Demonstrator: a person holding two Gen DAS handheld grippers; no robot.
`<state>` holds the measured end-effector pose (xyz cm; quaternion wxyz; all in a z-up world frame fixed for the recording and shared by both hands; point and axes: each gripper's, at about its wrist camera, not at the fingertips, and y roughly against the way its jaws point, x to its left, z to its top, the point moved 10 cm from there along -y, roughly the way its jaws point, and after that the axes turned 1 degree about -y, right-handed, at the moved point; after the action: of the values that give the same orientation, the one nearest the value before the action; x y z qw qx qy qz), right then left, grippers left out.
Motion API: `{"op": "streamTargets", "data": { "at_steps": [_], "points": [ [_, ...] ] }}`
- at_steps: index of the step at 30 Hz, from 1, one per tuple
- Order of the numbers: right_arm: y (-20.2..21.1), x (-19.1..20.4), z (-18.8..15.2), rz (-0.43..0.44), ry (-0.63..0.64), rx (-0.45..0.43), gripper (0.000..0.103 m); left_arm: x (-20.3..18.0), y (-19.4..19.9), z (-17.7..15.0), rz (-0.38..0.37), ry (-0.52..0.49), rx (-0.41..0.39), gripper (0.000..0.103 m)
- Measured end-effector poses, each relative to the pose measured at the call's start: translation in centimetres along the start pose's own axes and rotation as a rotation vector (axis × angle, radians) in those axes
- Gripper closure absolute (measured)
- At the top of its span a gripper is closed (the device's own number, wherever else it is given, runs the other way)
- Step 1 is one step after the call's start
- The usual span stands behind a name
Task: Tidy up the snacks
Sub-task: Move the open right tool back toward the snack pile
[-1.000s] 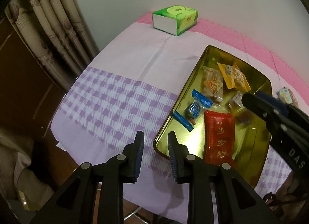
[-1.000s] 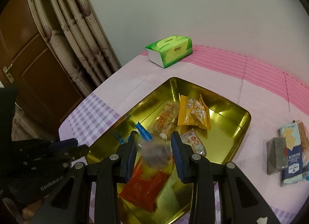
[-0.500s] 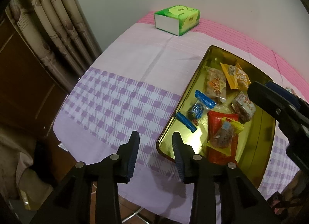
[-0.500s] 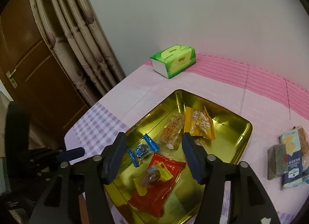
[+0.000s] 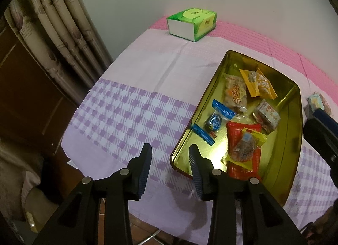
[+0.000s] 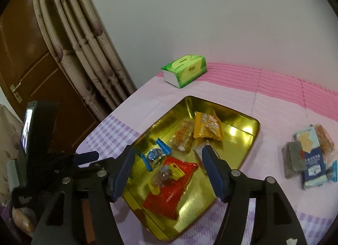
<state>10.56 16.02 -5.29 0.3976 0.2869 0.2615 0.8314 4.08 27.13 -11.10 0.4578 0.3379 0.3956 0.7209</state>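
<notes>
Left wrist view: six wrapped snacks [image 5: 243, 145] in one gold tin [image 5: 293, 156], both hand-held grippers [image 5: 170, 154] [image 6: 166, 160] parted, empty.

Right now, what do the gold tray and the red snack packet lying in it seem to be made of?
Gold tray: most likely thin metal with a polished gold finish; its walls mirror the packets and throw bright glints. Red snack packet: seemingly glossy plastic film; it is wrinkled, shiny and has a crimped end. Neither can be confirmed from looks alone.
</notes>
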Motion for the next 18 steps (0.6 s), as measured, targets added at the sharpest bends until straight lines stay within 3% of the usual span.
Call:
{"op": "streamTargets", "data": {
  "at_steps": [4, 10, 18],
  "points": [
    [1.5, -1.6, -1.2, -0.026, -0.021, -0.011, 0.039, -0.2, 0.2, 0.0, 0.013, -0.016, -0.011, 0.063],
    [4.5, -6.4, -3.8, -0.105, -0.093, -0.034, 0.035, -0.6, 1.0, 0.3, 0.039, -0.043, -0.053, 0.052],
    [9.4, -15.8, -8.8, -0.297, -0.217, -0.038, 0.035, -1.5, 1.8, 0.4, 0.073, -0.098, -0.100, 0.048]
  ]
}}
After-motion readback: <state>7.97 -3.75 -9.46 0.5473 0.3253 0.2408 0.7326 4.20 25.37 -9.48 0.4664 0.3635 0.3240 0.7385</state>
